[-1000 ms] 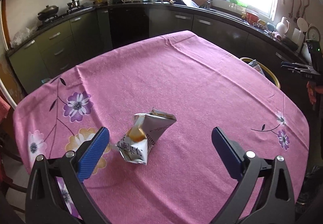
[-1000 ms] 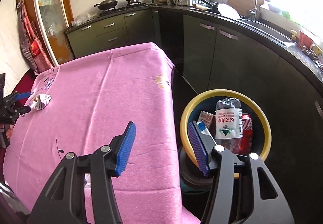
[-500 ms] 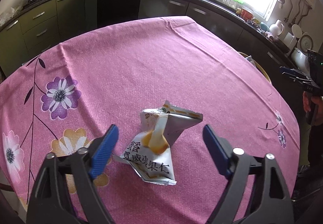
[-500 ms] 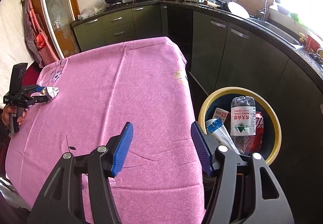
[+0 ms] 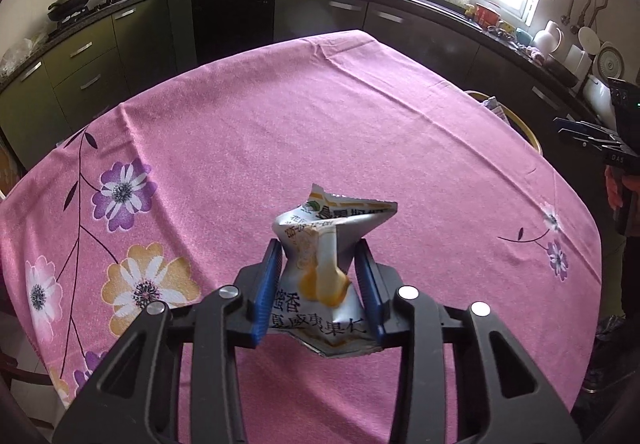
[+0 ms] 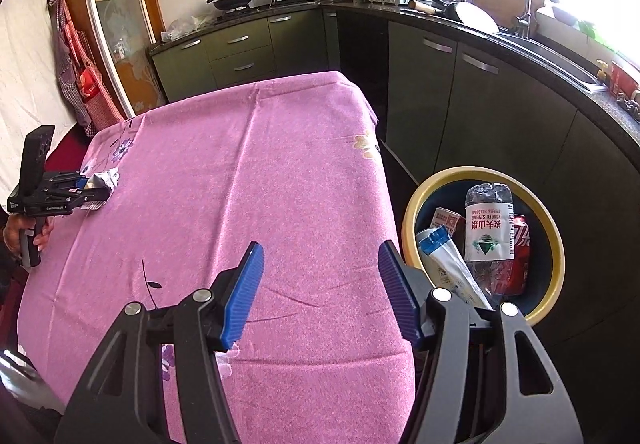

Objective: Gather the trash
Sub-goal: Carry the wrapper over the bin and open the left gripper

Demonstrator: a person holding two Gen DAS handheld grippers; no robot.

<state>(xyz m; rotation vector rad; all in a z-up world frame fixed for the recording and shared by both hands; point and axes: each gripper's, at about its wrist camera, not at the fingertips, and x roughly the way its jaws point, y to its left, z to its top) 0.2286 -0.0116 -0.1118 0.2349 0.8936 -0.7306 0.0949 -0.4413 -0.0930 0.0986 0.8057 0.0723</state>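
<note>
The left tool [image 5: 318, 256] has just been closing, and its blue pads now press both sides of a crumpled snack wrapper [image 5: 320, 264] over the pink floral cloth of the surface [image 5: 320, 115]; whether the wrapper's lower edge still touches the cloth is unclear. The right tool [image 6: 320, 284] stands open and empty above the surface's edge. Just beside it, a yellow-rimmed bin [image 6: 554, 240] holds a plastic bottle [image 6: 490, 228], a red can [image 6: 520, 244] and other packaging.
</note>
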